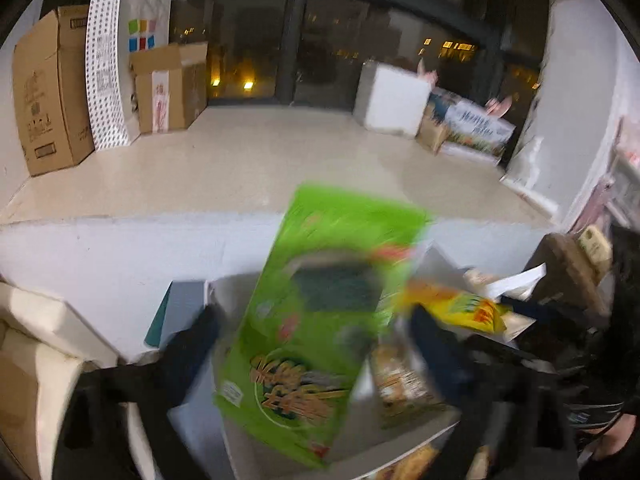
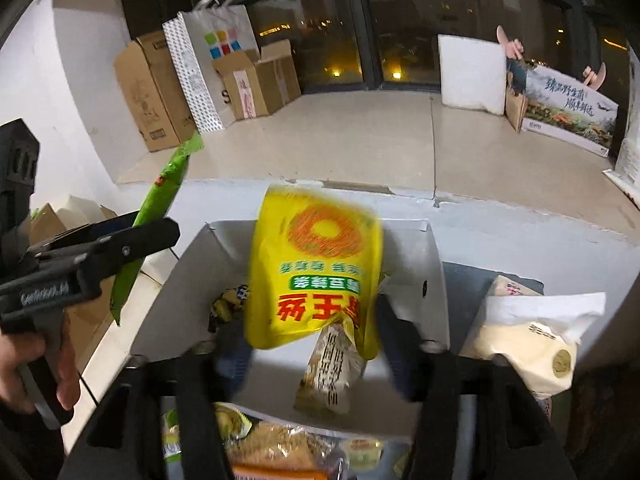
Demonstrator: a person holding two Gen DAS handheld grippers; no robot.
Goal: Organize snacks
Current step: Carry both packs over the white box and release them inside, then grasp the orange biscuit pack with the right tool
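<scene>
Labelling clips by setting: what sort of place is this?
Probably a home room or enclosed balcony at night: dark windows, cardboard boxes and a paper bag stacked along the wall.

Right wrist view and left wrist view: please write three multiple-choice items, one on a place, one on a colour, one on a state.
1. Where is the yellow plastic snack packet?
A. above the white cardboard box
B. on the floor by the window
C. inside a paper bag

2. What colour is the flat snack packet between the fingers of the left gripper?
A. red
B. green
C. blue

3. How is the white cardboard box?
A. taped shut
B. open and empty
C. open, with packets inside

Key: 1 A, it hangs over the box; 2 B, its green wrapper fills the left wrist view; 3 C, a beige packet lies in it.
</scene>
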